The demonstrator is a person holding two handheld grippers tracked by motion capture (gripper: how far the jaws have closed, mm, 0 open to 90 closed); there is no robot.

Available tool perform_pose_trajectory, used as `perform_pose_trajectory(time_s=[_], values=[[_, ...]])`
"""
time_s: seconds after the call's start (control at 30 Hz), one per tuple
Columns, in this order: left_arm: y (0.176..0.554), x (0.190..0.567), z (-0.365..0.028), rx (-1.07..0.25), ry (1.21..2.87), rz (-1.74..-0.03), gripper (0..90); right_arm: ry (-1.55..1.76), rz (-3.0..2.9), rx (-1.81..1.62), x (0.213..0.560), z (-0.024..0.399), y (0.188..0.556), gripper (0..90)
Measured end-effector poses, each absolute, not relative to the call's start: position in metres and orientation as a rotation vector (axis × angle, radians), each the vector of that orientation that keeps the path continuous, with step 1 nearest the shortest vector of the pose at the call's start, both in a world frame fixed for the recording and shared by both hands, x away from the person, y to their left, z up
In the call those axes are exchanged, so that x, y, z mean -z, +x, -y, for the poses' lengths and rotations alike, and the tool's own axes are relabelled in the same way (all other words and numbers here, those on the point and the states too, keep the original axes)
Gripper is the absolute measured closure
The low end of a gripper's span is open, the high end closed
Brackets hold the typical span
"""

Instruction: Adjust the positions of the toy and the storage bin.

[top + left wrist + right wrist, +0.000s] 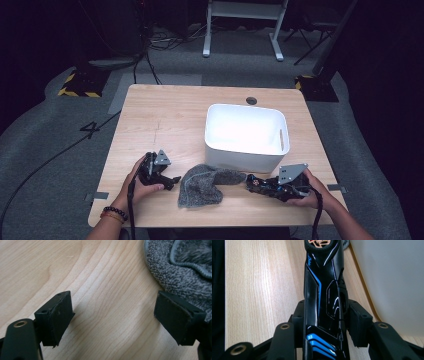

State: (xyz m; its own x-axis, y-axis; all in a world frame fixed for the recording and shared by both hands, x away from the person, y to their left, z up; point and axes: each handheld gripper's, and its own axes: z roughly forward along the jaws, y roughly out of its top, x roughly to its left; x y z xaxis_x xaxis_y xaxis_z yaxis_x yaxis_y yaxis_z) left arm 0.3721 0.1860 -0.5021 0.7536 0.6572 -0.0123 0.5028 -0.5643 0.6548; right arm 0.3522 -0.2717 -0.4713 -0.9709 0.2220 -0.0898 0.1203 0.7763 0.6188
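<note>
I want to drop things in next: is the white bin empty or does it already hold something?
Empty, as far as the high view shows: the white bin stands upright and open-topped, its visible inside plain white. The near inner wall is hidden.

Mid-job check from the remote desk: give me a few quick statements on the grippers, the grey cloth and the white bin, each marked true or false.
1. The right gripper is shut on a black and blue object. True.
2. The left gripper grips the grey cloth. False: its jaws stand open over bare table, the cloth beside one jaw.
3. The cloth lies inside the white bin. False: it lies on the table in front of it.
4. The bin stands upright. True.
</note>
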Motion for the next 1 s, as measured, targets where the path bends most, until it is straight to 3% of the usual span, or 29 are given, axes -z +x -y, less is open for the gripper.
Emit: perform_pose_trajectory(time_s=[0.33,1.0], values=[[0.375,0.507,-0.187,-0.322,2.26,-0.849,10.3,0.275,-2.794,-1.009,0.469,0.278,0.352,57.2],[0.376,0.507,-0.187,-0.321,2.264,-0.838,9.8,0.305,-2.757,-1.065,0.466,0.283,0.356,57.2]])
